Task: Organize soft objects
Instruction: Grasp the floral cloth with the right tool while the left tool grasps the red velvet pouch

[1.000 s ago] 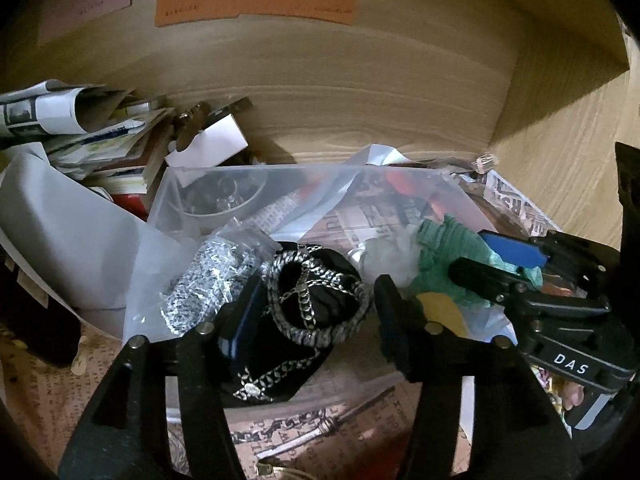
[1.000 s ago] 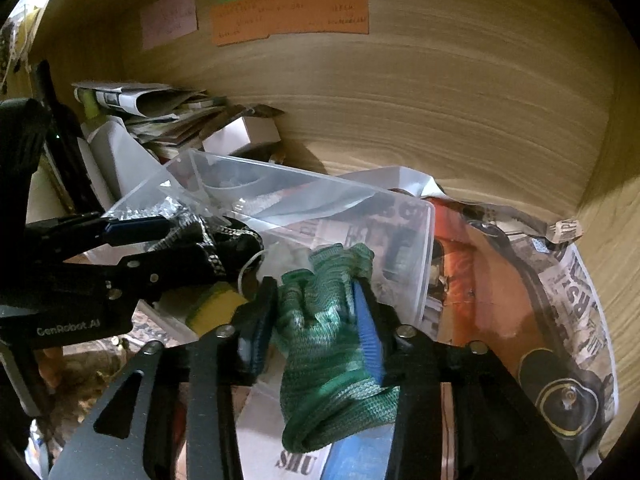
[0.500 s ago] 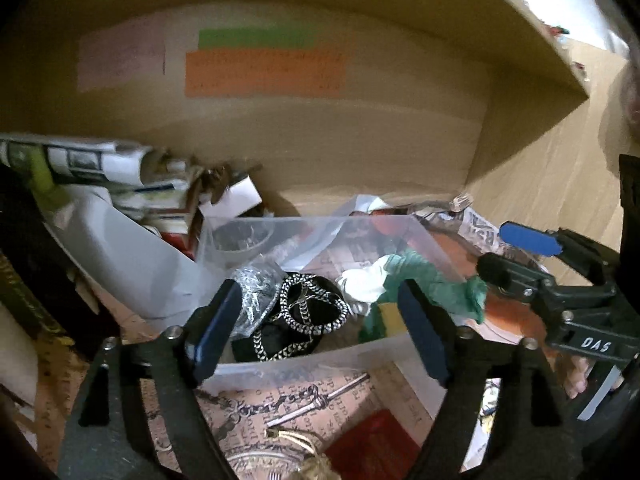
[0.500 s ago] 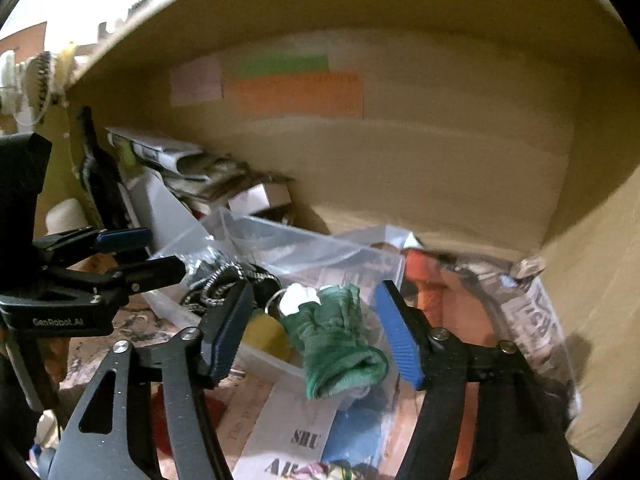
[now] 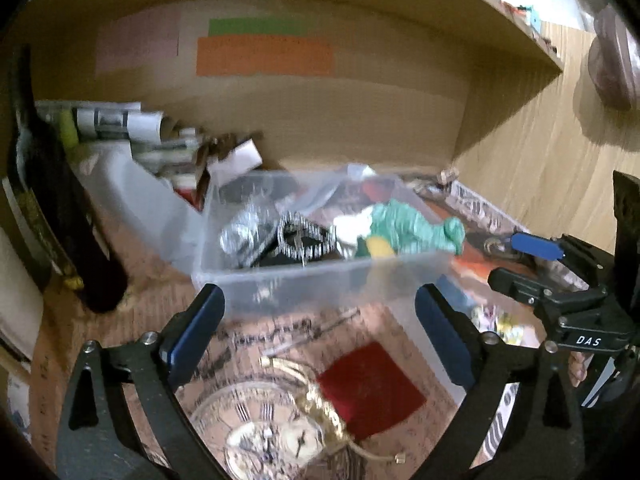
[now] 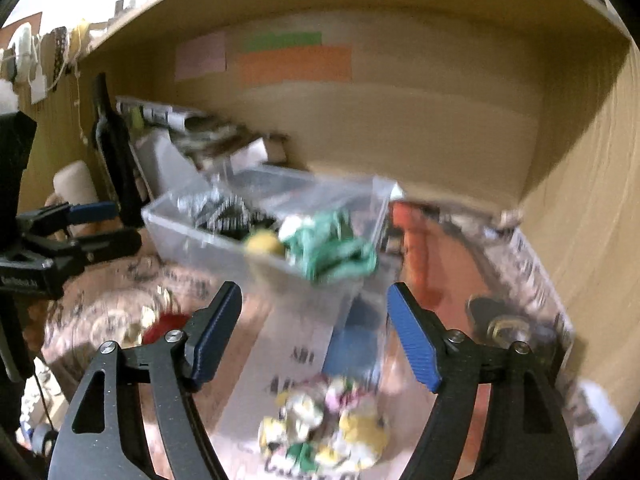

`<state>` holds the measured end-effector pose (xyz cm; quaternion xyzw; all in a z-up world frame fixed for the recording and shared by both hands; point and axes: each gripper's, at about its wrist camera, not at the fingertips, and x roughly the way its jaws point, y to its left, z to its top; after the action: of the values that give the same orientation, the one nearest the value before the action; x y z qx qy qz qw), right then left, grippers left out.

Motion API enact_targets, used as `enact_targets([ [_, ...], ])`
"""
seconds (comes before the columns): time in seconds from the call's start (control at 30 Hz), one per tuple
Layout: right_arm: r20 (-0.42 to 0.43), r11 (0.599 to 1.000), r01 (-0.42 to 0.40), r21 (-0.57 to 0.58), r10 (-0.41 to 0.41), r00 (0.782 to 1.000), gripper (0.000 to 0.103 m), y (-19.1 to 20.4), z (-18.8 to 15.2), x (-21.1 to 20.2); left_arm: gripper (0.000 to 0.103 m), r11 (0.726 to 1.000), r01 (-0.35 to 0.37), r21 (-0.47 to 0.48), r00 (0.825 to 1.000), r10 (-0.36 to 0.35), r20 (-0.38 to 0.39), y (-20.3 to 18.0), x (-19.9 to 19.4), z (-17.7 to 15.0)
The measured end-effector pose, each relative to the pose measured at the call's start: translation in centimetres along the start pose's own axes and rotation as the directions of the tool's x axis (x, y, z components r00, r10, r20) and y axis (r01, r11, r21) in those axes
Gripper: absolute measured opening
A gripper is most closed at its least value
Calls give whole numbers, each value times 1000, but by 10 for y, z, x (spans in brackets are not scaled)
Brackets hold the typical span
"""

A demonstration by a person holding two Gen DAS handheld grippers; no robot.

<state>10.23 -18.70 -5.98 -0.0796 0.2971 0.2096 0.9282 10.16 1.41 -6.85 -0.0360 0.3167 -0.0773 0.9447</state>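
A clear plastic bin (image 5: 320, 284) (image 6: 224, 236) stands on the shelf. In it lie a green knitted glove (image 5: 416, 228) (image 6: 332, 248), which hangs over the right rim, a black cloth with silver chain trim (image 5: 304, 236) (image 6: 232, 220), a yellow piece (image 5: 380, 246) (image 6: 264, 244) and a silvery bag (image 5: 240, 234). My left gripper (image 5: 320, 332) is open and empty in front of the bin. My right gripper (image 6: 316, 332) is open and empty, in front of the bin's right corner; it also shows at the right of the left wrist view (image 5: 520, 256).
Rolled newspapers and boxes (image 5: 132, 128) are piled at the back left beside a dark bottle (image 5: 60, 208). A clock-print paper (image 5: 272, 440) with a red square (image 5: 372, 384) lies in front. Crumpled colourful scraps (image 6: 332, 428) lie near the right gripper. Wooden walls close the back and right.
Both grippers opened and let go, the left of the black cloth, the right of the green glove, both now lying in the bin. Both have drawn back from it.
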Motion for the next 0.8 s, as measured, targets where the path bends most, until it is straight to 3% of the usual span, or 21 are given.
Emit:
enact_targets([
  [0.27,-101,1000,17,26,-15,995,73,0,-39,7,97,999,18,-36,992,-22,-122,2,24,-38],
  [0.6,-174,998,15,62,-4,985,73,-1,-66,18,97,999,19,-35,980,-25,-198,-11,41,-64],
  [0.7,-169,998,19,55,-9,986,73,1,-68,19,92,999,35,-28,976,-40,-214,-17,46,-69],
  [0.8,-170,998,18,64,-7,985,62,0,-69,21,87,999,37,-12,974,-39,-221,-22,50,-72],
])
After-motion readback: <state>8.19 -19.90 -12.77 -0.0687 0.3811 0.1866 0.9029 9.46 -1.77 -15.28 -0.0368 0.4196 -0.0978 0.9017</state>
